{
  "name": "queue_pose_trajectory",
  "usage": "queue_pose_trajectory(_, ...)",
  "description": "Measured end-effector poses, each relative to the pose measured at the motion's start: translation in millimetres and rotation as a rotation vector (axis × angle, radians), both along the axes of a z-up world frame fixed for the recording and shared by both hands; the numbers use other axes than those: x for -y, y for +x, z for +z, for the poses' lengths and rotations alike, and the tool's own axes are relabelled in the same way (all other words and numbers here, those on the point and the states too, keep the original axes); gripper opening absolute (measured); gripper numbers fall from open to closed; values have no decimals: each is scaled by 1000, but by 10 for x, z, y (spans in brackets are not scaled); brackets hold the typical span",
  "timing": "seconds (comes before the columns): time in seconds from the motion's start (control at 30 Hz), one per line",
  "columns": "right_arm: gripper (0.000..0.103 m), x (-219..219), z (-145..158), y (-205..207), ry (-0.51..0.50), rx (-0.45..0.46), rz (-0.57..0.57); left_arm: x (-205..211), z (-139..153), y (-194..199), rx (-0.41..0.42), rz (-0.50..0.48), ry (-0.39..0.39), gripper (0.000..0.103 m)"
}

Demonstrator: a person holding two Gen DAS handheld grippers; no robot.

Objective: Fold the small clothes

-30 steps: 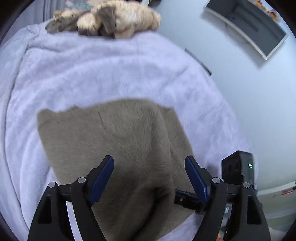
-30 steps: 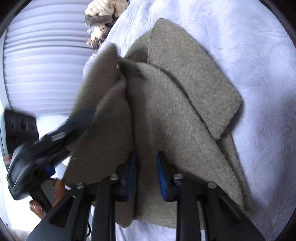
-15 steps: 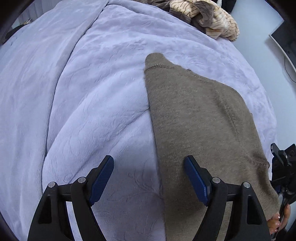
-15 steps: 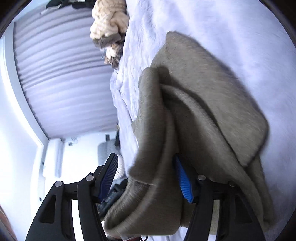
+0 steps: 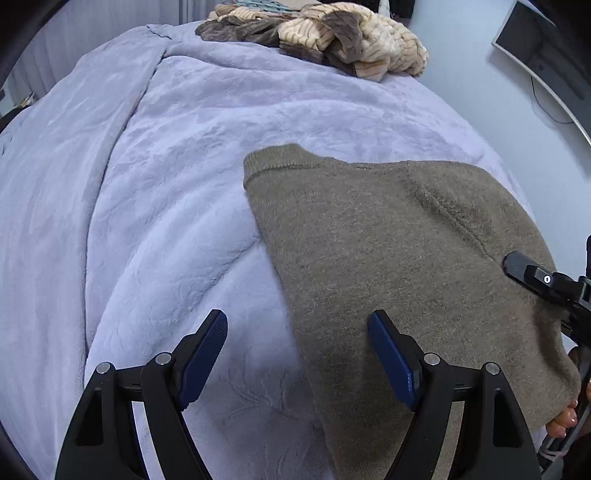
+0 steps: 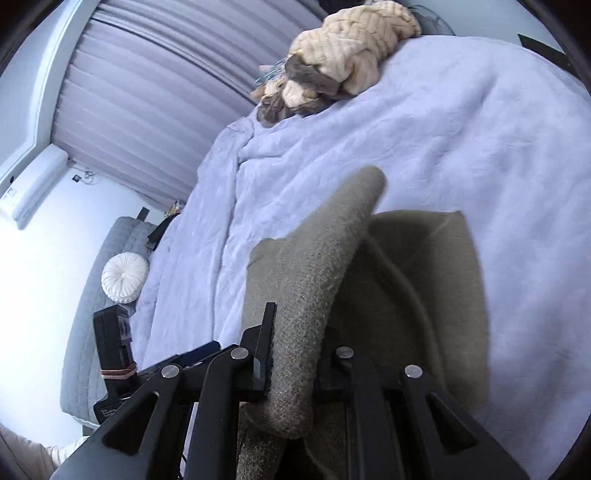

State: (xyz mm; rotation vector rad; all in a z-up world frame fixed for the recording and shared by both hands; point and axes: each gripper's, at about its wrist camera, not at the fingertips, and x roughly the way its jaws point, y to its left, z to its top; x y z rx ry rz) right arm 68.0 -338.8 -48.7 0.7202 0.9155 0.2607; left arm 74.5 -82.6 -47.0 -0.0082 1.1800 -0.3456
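Note:
A small olive-brown knit garment (image 5: 388,243) lies on a lavender blanket (image 5: 166,166). In the left wrist view my left gripper (image 5: 299,354) is open and empty, straddling the garment's left edge near its front. My right gripper shows at the right edge of that view (image 5: 543,280), at the garment's right side. In the right wrist view my right gripper (image 6: 295,350) is shut on a raised fold of the garment (image 6: 321,266); the rest lies flat beyond (image 6: 424,280).
A heap of cream and brown striped clothes (image 5: 332,33) sits at the far end of the bed, also seen in the right wrist view (image 6: 332,66). A grey bench with a round white cushion (image 6: 123,277) stands left of the bed. A wall screen (image 5: 546,55) is at right.
My left gripper swung left off the garment and now straddles its left edge. My right gripper opened half a second ago and has closed again on a raised fold.

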Motion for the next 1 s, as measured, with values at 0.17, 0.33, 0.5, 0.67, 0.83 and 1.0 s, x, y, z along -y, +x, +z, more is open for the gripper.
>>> queue_pose_trajectory(0.17,15,344,-632,-196,27,-170,-142,74,-249,11,-71,32,-39,92)
queue_pose_trajectory(0.33,16,314,-464,-303,-61,-166,-136,24,-133,-12,-50,25,4,92)
queue_pose_trajectory(0.5,22,365,-179,-577,-165,-194,-141,-58,53,-61,20,13,86,92)
queue_pose_trajectory(0.67,59,378,-4,-882,-67,-165,-101,-90,35,-190,-2,-21,97,92)
queue_pose_trajectory(0.83,14,98,-18,-977,-198,-225,-24,28,-47,-406,-16,-51,93,92)
queue_pose_trajectory(1.0,10,167,-458,-1071,-345,-364,-60,90,-217,-489,-48,-29,99,92)
